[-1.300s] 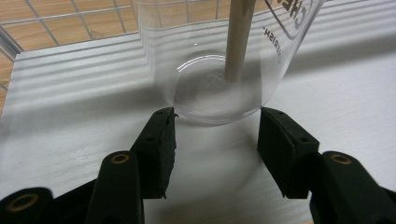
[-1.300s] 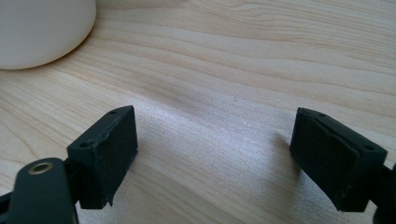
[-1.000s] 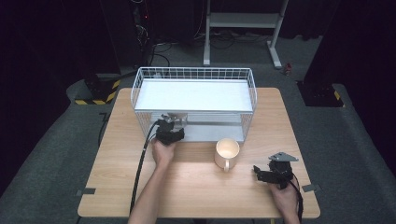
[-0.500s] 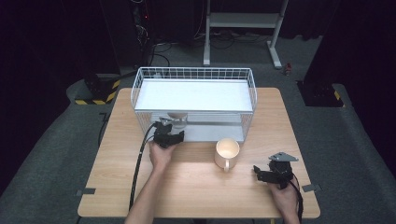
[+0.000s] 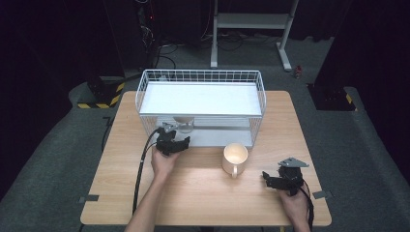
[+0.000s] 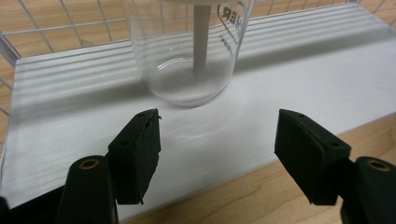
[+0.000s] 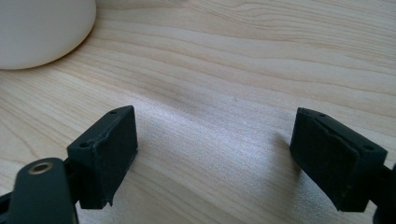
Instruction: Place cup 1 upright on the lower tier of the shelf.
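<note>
One beaker (image 6: 189, 56) stands on the rack's (image 5: 203, 99) lower shelf, just ahead of the left gripper (image 6: 217, 140), jaws wide apart. One mug (image 5: 235, 158) sits on the table (image 5: 203, 193). The right gripper (image 7: 215, 154) gapes empty.

From my remote seat: high view looks forward and down over the whole light wooden table (image 5: 193, 193), while left gripper view sits close, facing the clear glass beaker (image 6: 189, 51) in the white wire basket (image 5: 203, 77), and right gripper view skims that same tabletop.
</note>
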{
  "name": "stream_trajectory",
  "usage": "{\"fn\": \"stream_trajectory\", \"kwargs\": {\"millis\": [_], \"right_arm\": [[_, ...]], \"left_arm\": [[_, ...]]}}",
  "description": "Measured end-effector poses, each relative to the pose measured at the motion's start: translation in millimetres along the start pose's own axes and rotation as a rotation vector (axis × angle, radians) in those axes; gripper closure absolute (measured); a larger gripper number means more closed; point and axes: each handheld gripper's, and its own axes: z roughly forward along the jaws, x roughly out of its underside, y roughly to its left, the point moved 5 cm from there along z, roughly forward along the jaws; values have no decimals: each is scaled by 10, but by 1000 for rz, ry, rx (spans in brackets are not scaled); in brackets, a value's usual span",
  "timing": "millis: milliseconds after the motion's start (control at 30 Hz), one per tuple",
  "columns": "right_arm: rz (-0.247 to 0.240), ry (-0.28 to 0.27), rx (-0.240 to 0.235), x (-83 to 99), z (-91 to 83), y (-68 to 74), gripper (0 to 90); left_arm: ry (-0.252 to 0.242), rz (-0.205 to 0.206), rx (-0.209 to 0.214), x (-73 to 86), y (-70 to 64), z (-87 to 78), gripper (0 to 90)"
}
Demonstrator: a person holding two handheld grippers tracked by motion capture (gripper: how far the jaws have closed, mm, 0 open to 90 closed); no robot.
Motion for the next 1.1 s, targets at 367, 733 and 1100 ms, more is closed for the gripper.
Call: {"fn": "stream_trajectory", "kwargs": {"millis": [367, 733, 1100], "right_arm": [[0, 0, 0, 0, 0, 0, 150], [0, 0, 0, 0, 0, 0, 150], [0, 0, 0, 0, 0, 0, 150]], "left_arm": [[-17, 27, 4, 2, -30, -156, 316], [-36, 52, 27, -21, -97, -311, 316], [-54, 75, 34, -5, -152, -415, 316]]}}
